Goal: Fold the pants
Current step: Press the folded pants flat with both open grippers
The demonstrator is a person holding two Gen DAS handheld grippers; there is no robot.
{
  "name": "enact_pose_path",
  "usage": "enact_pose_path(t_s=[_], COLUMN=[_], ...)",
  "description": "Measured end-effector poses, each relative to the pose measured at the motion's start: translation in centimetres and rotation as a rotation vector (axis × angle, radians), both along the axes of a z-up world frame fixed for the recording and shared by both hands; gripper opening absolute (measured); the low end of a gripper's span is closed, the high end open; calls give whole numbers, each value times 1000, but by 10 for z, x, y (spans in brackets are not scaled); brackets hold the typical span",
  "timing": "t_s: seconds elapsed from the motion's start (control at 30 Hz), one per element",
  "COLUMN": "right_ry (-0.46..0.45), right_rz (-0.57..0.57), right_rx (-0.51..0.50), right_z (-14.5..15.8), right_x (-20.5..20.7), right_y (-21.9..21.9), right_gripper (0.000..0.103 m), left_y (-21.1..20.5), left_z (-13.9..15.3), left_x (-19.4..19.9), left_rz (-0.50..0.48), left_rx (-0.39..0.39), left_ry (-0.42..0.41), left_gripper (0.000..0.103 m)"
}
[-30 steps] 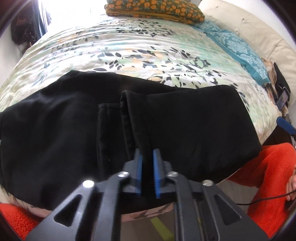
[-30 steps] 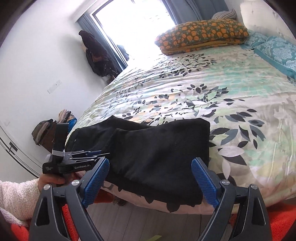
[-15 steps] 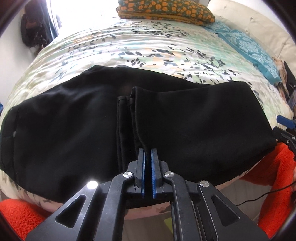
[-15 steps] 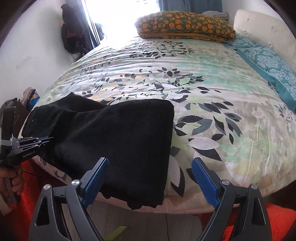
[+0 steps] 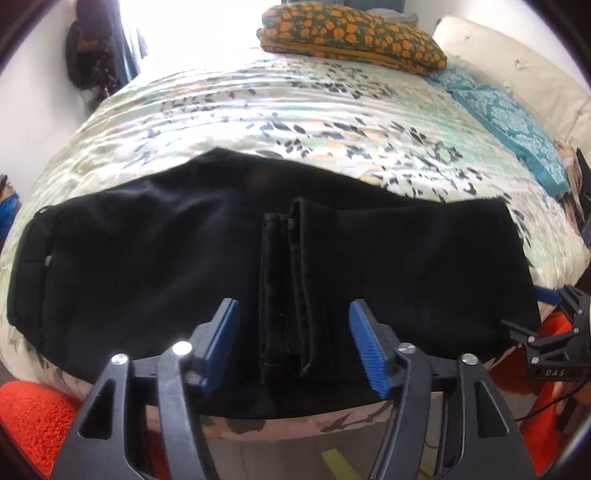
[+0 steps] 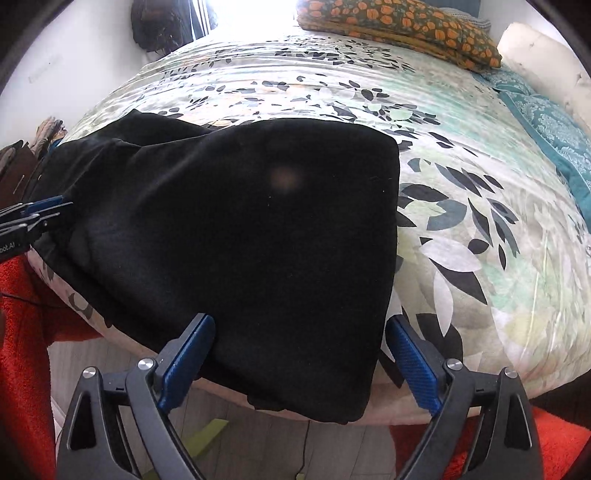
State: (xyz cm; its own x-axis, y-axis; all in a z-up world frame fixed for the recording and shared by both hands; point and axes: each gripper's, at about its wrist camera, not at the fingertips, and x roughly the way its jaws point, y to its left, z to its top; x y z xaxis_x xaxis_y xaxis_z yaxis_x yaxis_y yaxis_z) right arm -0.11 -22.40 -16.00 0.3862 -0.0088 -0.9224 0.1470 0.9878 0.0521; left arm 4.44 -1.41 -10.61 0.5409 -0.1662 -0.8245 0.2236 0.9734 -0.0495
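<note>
The black cloth pants lie folded across the near edge of a bed covered by a pale quilt printed with dark and green leaves, their front margin hanging just over the mattress edge. The two hemmed leg ends sit side by side on top of the wider part of the garment, running from the near edge toward the middle of the bed.

The left gripper, black-framed with ribbed blue pads, hovers over those hems; its jaws have just been opening and now stand apart, one pad on each side of the leg ends without pressing on them. The cloth lies loose between them.

The right gripper, of the same make, hangs over the folded end of the pants at the near edge of the bed. Its jaws are spread wide, one pad over the dark cloth and the other just past the pants' right-hand edge, over the leafy quilt. Nothing is pinched between them.

At the far end of the bed lies a dark pillow patterned with orange blossoms, and along the right side a teal patterned pillow rests against a cream padded headboard. An orange-red shaggy rug covers the floor by the near edge of the bed.
</note>
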Motion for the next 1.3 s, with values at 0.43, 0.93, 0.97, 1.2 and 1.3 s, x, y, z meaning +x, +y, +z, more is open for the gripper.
enact_pose_path(t_s=[0.43,0.93,0.97,1.2,1.3], right_ry=[5,-177,-221,-315,-280], right_rz=[-11,-16,-12,97,139], right_rx=[1,-82,-76,18,34], right_z=[-1,49,58,71,61], right_x=[1,-12,-15,-14,-9], right_y=[-2,2,4,29,40], right_gripper=[97,98,98,98,98], left_y=[-69,-71,-71,-71,-71], left_z=[-7,-42,-42,-42,-42], left_x=[9,3,3,3,3], left_rz=[-160,-188,-187,-189,-189], left_rx=[24,97,97,95,94], left_ry=[2,55,55,54,53], left_gripper=[83,88,88,88,88])
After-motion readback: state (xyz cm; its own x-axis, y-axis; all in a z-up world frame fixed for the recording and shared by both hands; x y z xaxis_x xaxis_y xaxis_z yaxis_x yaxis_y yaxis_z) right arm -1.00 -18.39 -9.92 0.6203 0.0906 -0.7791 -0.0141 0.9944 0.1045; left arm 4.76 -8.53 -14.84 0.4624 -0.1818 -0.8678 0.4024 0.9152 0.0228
